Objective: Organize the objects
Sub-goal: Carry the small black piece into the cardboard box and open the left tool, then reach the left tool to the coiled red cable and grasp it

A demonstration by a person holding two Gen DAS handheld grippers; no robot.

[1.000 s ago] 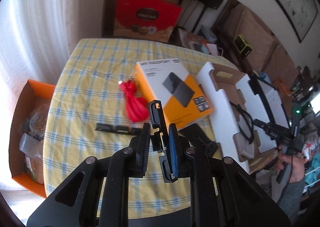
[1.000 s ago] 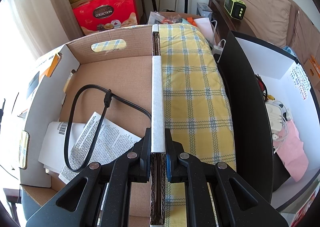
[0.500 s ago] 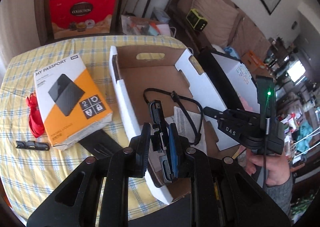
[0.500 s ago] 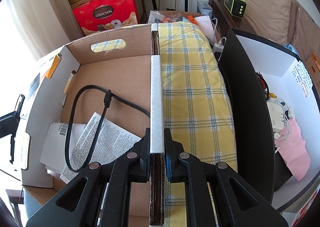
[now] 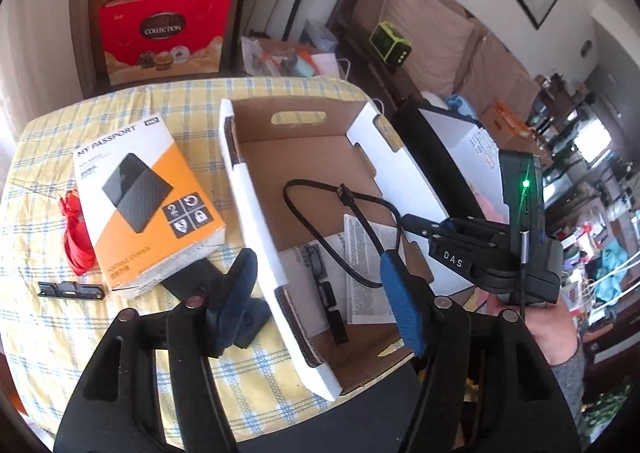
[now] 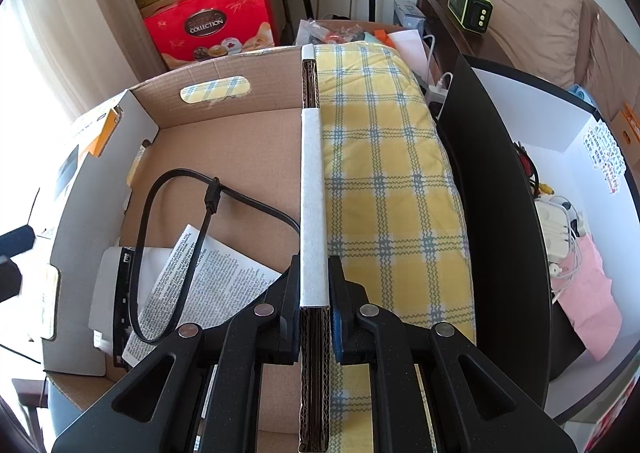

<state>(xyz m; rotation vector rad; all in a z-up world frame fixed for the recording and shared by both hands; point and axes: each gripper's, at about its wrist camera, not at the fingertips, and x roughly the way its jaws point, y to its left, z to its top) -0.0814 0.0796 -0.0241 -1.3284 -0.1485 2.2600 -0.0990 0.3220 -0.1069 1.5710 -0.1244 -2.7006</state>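
Your left gripper [image 5: 316, 293] is opening over the cardboard box [image 5: 256, 213], the black clip [image 5: 330, 301] it carried a second ago now lying inside, one item sorted.

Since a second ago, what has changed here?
The left tool carried the black clip from over the tablecloth to the cardboard box and let go; its jaws are opening, empty, the clip lying on the papers inside. The right tool stays clamped on the box wall; the cable is unmoved.
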